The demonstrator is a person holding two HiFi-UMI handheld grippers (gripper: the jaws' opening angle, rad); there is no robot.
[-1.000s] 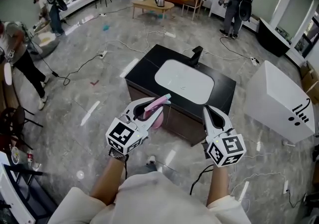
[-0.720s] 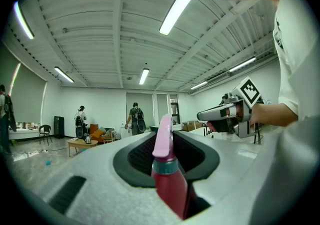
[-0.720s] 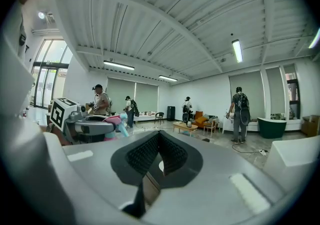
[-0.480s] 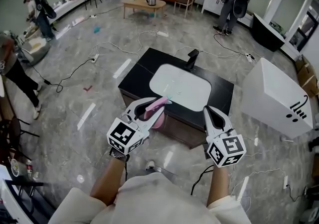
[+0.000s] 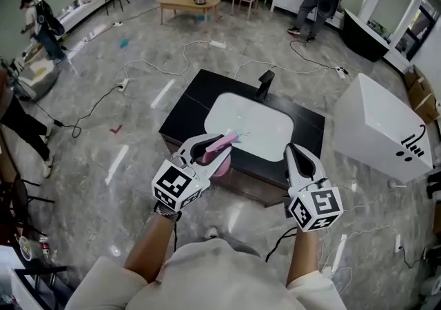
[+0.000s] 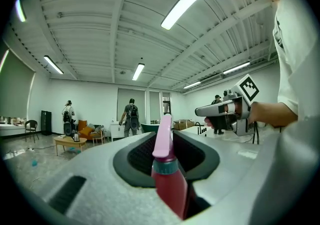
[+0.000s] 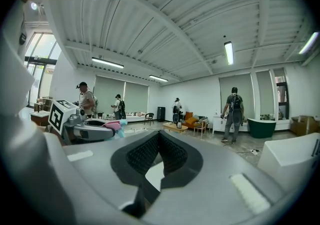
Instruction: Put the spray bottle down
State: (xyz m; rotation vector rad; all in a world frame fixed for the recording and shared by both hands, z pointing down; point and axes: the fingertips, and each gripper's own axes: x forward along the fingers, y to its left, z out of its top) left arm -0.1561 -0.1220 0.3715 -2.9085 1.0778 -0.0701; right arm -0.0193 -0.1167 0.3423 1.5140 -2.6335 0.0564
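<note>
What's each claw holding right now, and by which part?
Left claw grips the pink spray bottle around its neck, just below the spray head; the body hangs underneath. Right claw is shut, holding nothing.

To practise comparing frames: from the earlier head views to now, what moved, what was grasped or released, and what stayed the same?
The person has moved a little nearer the black counter and its white sink, carrying both grippers along. Nothing was taken hold of or let go. Unchanged: the left gripper stays shut on the pink spray bottle, and the right gripper stays shut and empty.
</note>
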